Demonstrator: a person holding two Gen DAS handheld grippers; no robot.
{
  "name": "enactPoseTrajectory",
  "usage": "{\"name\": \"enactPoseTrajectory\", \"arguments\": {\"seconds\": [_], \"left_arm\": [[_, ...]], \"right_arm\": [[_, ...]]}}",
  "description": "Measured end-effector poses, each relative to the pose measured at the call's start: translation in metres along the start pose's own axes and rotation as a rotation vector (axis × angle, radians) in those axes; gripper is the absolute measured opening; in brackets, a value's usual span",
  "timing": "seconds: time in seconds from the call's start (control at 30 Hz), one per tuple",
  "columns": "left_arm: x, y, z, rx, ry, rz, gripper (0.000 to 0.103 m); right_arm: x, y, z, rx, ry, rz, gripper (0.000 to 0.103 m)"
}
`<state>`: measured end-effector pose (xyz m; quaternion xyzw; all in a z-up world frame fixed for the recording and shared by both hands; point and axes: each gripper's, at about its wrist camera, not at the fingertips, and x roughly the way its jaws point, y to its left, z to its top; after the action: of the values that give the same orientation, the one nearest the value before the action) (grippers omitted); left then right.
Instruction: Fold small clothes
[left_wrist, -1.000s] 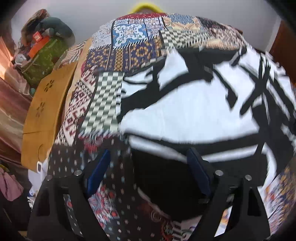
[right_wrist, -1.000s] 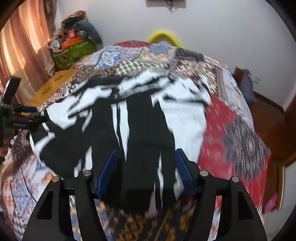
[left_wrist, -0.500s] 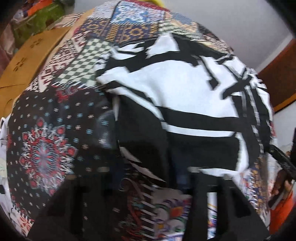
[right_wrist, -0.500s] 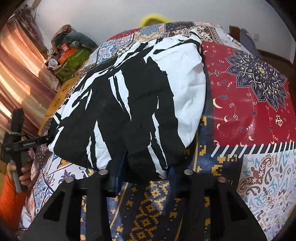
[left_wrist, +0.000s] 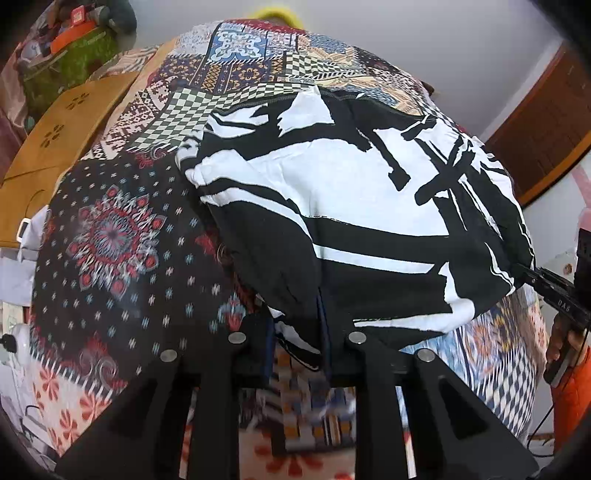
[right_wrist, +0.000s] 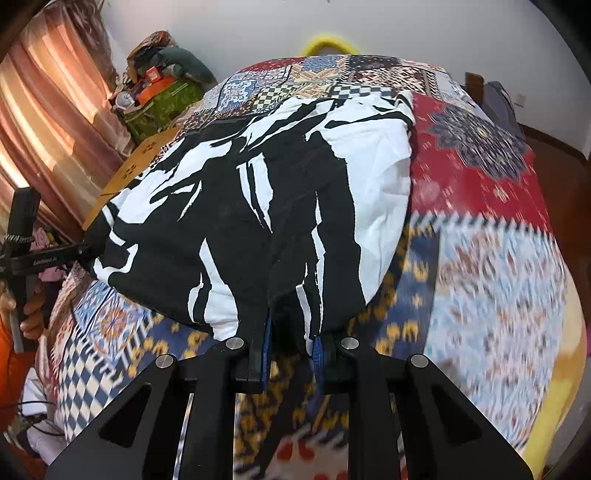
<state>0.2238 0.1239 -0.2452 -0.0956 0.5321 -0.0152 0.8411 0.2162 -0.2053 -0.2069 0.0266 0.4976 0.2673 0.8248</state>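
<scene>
Bed: patchwork bedspread (right_wrist: 480, 177) in red, blue and checks | Wall: plain white wall (right_wrist: 258, 22) | Left: pinkish curtains (right_wrist: 48, 110), sunlit | Corner: green bag (right_wrist: 159, 107) heaped with clutter | Bedside: wooden panel (left_wrist: 55, 136) with flower cut-outs | Right: brown wooden door (left_wrist: 546, 133)

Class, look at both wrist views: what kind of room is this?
Probably a bedroom: a patchwork bedspread covers a wide bed, curtains hang at one side, and a wooden headboard stands beside the bedding.
</scene>
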Motion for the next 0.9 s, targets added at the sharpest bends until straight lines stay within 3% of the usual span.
{"name": "enactPoseTrajectory", "arguments": {"seconds": [0.07,0.13,0.23,0.3,0.37,0.47,0.57,0.73,0.9], "left_arm": [[-0.007,-0.001,-0.008,0.029,-0.022,0.060,0.032],[-0.009,0.004,-0.013,0.046,-0.037,0.134,0.050],[-0.011,0.022,-0.017,0.020,-0.027,0.282,0.052],[-0.011,0.034,-0.019,0.006,-0.011,0.351,0.052],[-0.020,0.045,-0.023,-0.024,-0.011,0.330,0.052],[-0.041,0.050,-0.027,-0.054,-0.059,0.295,0.053],[-0.054,0.043,-0.030,-0.084,-0.079,0.235,0.068],[-0.056,0.018,-0.031,-0.150,-0.062,0.044,0.074],[-0.042,0.002,-0.036,-0.203,0.024,-0.149,0.074]], "right_arm": [[-0.002,-0.001,-0.005,0.013,0.003,0.005,0.016],[-0.003,0.000,-0.012,0.025,0.002,0.009,0.016],[-0.006,0.004,-0.015,0.018,0.005,-0.009,0.020],[-0.010,0.007,-0.016,0.007,0.006,-0.048,0.029],[-0.015,0.008,-0.015,-0.002,0.005,-0.083,0.041],[-0.027,0.013,-0.011,-0.028,-0.022,-0.138,0.043],[-0.043,0.023,-0.001,-0.065,-0.081,-0.177,0.049],[-0.055,0.049,0.021,-0.137,-0.177,-0.167,0.061],[-0.024,0.079,0.032,-0.207,-0.150,-0.124,0.063]]}}
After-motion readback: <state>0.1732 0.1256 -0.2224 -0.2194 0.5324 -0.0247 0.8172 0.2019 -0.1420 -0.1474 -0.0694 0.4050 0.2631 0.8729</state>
